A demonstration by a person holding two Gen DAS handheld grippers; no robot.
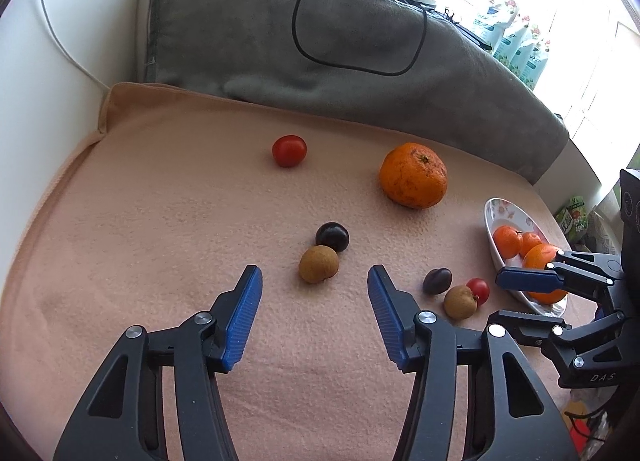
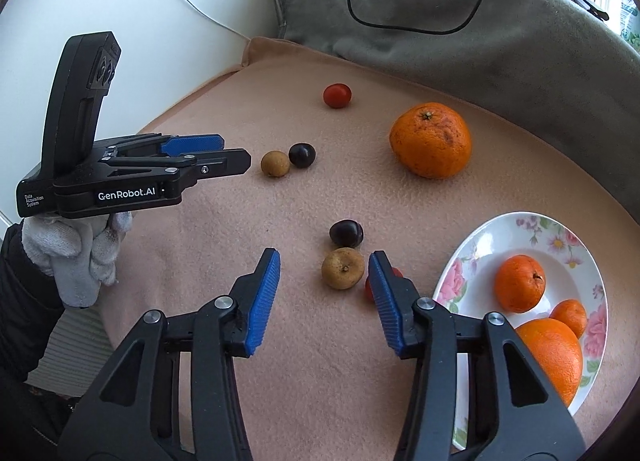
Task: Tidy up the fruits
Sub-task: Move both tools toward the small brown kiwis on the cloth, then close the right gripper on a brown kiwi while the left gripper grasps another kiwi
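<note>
Fruit lies on a peach cloth [image 1: 160,261]. A large orange [image 1: 413,175] [image 2: 431,139] and a cherry tomato [image 1: 289,150] [image 2: 337,95] sit at the back. A dark plum [image 1: 332,236] [image 2: 301,155] touches a brown longan [image 1: 319,264] [image 2: 275,163]. My left gripper [image 1: 315,281] [image 2: 236,151] is open and empty just short of that pair. A second plum [image 2: 346,233] [image 1: 437,281], longan [image 2: 343,268] [image 1: 460,302] and tomato [image 1: 477,290] lie near the floral plate [image 2: 516,229] [image 1: 494,213], which holds three oranges [image 2: 519,283]. My right gripper [image 2: 323,273] [image 1: 508,297] is open around the second longan.
A grey blanket [image 1: 320,41] with a black cable [image 1: 360,65] is piled behind the cloth. A white wall [image 1: 48,81] bounds the left side. Packets [image 1: 516,41] stand by the window at the back right. A gloved hand [image 2: 76,253] holds the left gripper.
</note>
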